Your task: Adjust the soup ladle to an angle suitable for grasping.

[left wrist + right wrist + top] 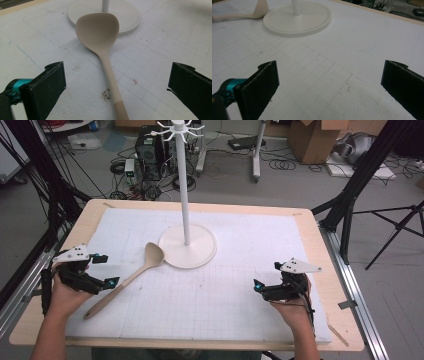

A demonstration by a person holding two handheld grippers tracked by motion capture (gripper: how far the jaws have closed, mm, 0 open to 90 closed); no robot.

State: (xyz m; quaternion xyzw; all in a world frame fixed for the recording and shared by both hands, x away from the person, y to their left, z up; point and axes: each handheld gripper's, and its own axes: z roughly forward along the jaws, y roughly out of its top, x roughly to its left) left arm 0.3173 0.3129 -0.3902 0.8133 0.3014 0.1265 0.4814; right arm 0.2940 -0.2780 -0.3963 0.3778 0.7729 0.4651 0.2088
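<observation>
While both wait spread, spoon point(105, 47) lies between left tool's point(116, 85) jaws.

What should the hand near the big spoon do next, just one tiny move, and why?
Probably ease the left gripper forward and down so its open jaws straddle the wooden spoon's handle. The spoon lies flat on the white mat, its bowl by the stand's round base, and the handle already runs between the jaws, untouched. The right gripper is open and far off.
</observation>
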